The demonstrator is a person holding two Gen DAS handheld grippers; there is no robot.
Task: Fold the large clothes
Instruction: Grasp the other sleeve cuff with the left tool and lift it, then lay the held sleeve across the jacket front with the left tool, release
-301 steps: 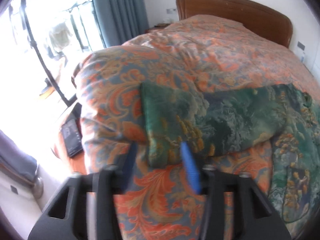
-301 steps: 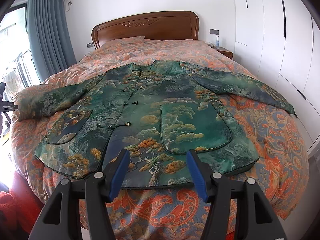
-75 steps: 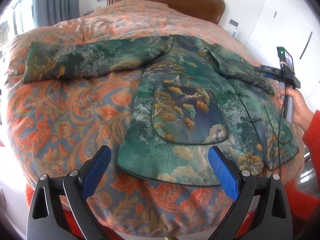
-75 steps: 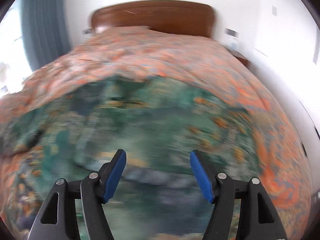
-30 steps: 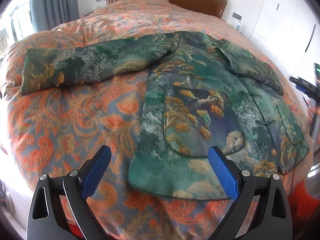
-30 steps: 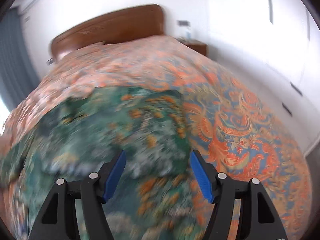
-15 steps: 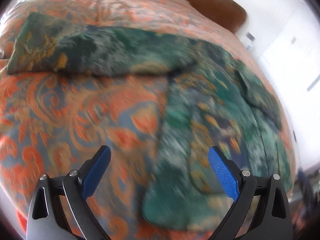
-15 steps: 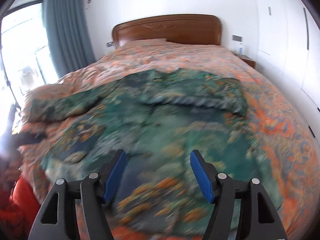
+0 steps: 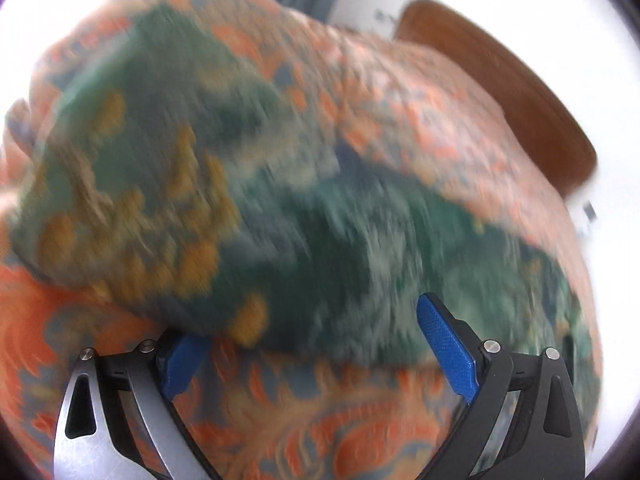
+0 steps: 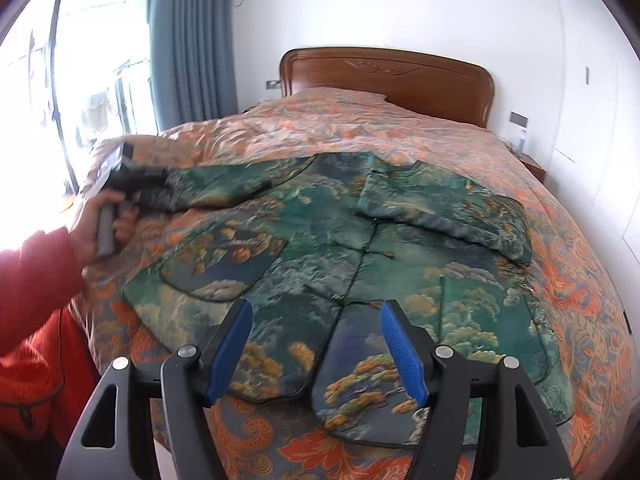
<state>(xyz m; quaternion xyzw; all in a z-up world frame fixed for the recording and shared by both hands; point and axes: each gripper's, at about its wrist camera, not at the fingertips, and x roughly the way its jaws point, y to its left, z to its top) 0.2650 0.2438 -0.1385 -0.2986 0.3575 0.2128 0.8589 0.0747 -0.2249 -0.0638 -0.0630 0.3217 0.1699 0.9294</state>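
A green patterned jacket (image 10: 360,248) lies front up on the bed. Its right sleeve (image 10: 448,212) is folded across the chest. Its left sleeve (image 10: 224,184) stretches out to the left. My left gripper (image 9: 316,344) is open, jaws wide, right at the end of that sleeve (image 9: 168,200), which fills the blurred left wrist view. The left gripper also shows in the right wrist view (image 10: 136,178), held by a hand at the sleeve's cuff. My right gripper (image 10: 320,352) is open and empty above the jacket's hem.
The orange and blue floral bedspread (image 10: 568,272) covers the bed. A wooden headboard (image 10: 384,76) stands at the back, a blue curtain (image 10: 192,40) and bright window at the left. White wardrobes (image 10: 600,120) line the right. A red sleeve (image 10: 36,272) is at the left.
My left gripper has swung left and close up to the end of the outstretched sleeve. My right gripper has turned back over the hem. The right sleeve now lies folded across the chest.
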